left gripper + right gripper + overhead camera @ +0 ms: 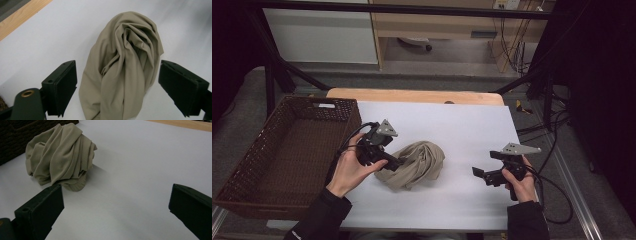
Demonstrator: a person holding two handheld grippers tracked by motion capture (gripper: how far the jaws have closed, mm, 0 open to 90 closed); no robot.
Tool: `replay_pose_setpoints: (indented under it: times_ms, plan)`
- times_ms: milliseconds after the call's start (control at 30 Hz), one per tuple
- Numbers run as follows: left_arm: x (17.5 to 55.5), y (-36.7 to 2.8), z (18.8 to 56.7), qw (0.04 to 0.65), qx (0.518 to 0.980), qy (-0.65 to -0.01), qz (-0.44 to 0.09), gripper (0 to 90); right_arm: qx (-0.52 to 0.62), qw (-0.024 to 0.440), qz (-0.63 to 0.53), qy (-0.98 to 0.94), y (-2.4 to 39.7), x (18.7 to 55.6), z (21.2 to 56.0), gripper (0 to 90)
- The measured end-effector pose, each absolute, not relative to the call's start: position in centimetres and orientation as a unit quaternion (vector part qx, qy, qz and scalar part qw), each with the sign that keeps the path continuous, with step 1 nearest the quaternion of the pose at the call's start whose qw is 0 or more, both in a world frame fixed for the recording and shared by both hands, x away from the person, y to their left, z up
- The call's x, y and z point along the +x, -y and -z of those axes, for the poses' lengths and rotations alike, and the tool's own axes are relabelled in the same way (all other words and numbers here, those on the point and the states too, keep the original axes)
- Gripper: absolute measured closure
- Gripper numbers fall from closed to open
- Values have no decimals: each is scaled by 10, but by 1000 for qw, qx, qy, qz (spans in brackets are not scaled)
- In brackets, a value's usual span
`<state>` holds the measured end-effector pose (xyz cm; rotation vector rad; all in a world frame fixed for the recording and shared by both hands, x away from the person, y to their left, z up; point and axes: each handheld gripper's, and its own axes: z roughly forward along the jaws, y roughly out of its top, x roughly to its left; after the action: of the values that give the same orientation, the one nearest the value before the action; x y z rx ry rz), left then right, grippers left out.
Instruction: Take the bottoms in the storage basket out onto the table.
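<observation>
A crumpled beige cloth (417, 162) lies in a heap on the white table cover (462, 125), a little left of the middle. My left gripper (394, 162) is at the cloth's left end, held in a hand. In the left gripper view the cloth (122, 70) lies between the wide-apart jaws of that gripper (117, 85), and the pads do not press on it. My right gripper (482, 175) is held low over the bare cover at the right, well away from the cloth. In its own view the right gripper (116, 205) stands open with nothing between the jaws, and the cloth (60, 155) lies ahead at upper left.
A large dark wicker basket (287, 102) stands against the table's left edge, with nothing visible inside; its wall (15, 135) rises behind the cloth. A wooden table edge (412, 95) runs along the far side. Cables hang off the right side (557, 150).
</observation>
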<state>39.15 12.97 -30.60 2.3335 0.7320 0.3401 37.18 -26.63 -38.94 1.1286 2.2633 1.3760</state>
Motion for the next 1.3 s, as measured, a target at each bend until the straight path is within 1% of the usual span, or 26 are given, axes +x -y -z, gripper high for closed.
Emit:
replay_pose_setpoints:
  times_ms: [367, 1300]
  plan:
    - [382, -142, 300, 340, 884, -288, -139, 138, 390, 131, -475, -778, 267, 371, 388, 4]
    - [370, -203, 301, 365, 860, -320, -161, 134, 391, 133, -474, -778, 268, 371, 387, 4]
